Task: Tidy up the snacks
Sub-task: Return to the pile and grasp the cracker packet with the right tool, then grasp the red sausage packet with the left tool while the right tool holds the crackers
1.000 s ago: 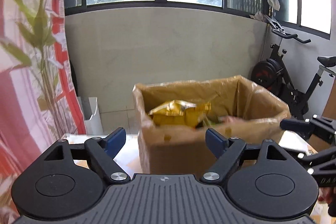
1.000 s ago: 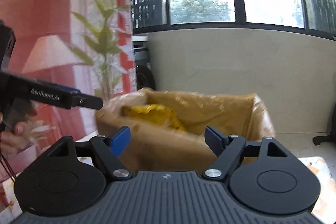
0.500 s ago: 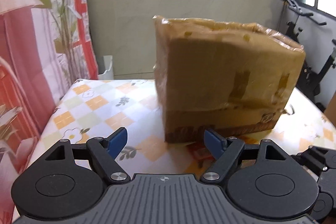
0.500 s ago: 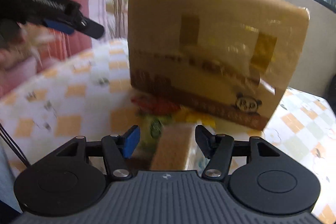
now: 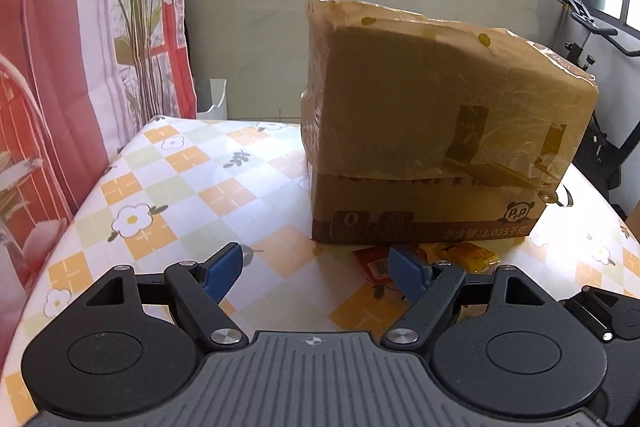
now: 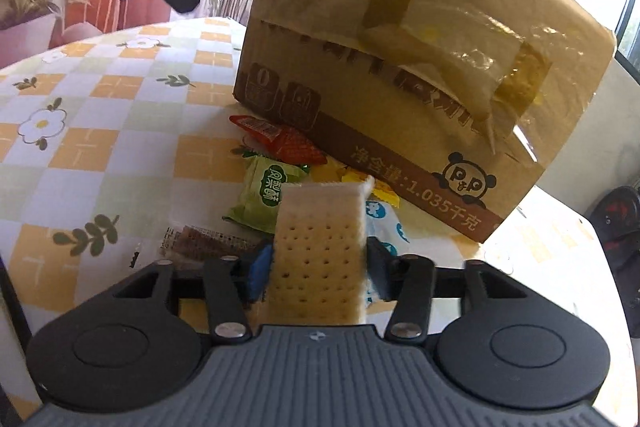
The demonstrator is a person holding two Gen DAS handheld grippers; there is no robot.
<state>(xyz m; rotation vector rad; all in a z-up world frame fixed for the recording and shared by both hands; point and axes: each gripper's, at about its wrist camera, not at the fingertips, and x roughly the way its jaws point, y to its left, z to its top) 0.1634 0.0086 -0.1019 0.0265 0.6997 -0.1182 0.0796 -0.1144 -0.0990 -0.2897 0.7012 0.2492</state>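
A tall cardboard box (image 5: 420,131) (image 6: 400,67) wrapped in tape stands on the flowered table (image 5: 180,187). Several snack packets lie at its foot: a red one (image 6: 280,139) (image 5: 372,265), a green one (image 6: 268,195), a white and blue one (image 6: 380,219), a brown one (image 6: 208,241) and a yellow one (image 5: 464,253). My right gripper (image 6: 318,265) has a clear packet of crackers (image 6: 320,227) between its pads, tilted up, and its jaws are closing on it. My left gripper (image 5: 316,263) hangs open over bare tablecloth, left of the red packet.
A red and white curtain (image 5: 60,87) with a plant hangs along the table's left side. An exercise bike (image 5: 612,131) stands behind the box on the right, a white bin (image 5: 212,99) on the floor beyond the table. Windows run along the far wall.
Both grippers have come down from above the box's open top to table level in front of it. The right jaws have narrowed around the cracker packet; the left stays wide.
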